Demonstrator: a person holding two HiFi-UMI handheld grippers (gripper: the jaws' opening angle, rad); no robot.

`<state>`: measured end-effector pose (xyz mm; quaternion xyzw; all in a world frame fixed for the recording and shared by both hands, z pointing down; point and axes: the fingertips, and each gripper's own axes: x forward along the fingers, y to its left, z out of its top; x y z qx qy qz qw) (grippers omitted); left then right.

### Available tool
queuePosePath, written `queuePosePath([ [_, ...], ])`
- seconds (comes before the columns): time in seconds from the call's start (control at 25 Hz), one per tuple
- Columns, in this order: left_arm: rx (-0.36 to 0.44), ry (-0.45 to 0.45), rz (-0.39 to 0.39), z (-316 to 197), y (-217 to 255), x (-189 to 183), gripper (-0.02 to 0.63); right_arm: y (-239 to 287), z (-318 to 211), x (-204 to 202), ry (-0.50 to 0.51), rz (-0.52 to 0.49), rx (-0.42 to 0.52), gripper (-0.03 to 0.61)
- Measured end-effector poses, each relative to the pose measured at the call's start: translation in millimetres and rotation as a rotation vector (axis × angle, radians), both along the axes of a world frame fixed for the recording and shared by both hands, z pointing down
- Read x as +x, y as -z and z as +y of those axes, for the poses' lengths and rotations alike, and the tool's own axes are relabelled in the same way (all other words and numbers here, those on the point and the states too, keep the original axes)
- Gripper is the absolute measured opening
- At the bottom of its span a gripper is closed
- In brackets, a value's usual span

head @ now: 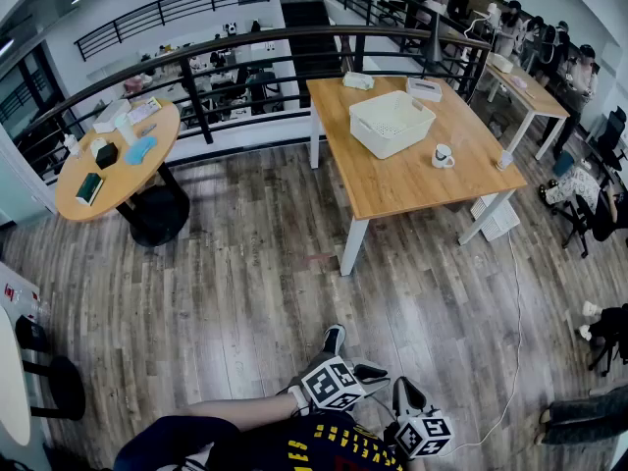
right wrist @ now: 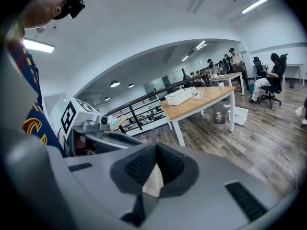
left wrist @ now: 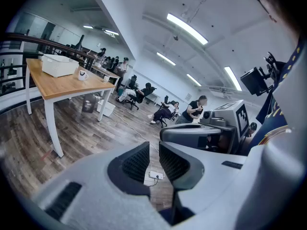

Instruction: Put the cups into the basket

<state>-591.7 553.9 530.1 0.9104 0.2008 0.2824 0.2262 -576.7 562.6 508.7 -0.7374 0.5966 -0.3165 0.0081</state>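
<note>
A white cup [head: 443,156] with a dark mark stands on the wooden table [head: 392,180], near its right edge. The white slotted basket [head: 391,123] sits just behind it. Both lie far ahead of me across the floor. The left gripper view shows the cup [left wrist: 82,74] and basket [left wrist: 59,64] at the far left, and the right gripper view shows the cup [right wrist: 196,94] beside the basket [right wrist: 180,96]. My left gripper [head: 371,371] [left wrist: 154,150] is held low near my body, jaws a narrow gap apart with nothing between. My right gripper [head: 407,397] [right wrist: 157,150] is beside it, tips touching, empty.
A round wooden table [head: 123,170] with small items stands at the left by a dark railing [head: 196,62]. A white box [head: 496,219] sits under the table's right end, and a cable [head: 515,302] trails over the plank floor. People sit at desks at the far right.
</note>
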Motion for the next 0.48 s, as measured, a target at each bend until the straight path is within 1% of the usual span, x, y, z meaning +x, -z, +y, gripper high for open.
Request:
queuePosePath([
  [0.2, -0.025, 0.032, -0.022, 2.0, -7.3, -29.7, 0.071, -8.7, 6.5, -31.0, -0.005, -0.034, -0.004, 0.014],
  [0.32, -0.028, 0.03, -0.031, 2.1, -9.2, -35.6, 0.071, -11.5, 7.4, -33.0, -0.003, -0.017, -0.003, 0.014],
  [0.48, -0.025, 0.023, -0.043, 1.1, -10.2, -32.4, 0.071, -12.7, 5.0, -27.5, -0.019, -0.039, 0.009, 0.014],
])
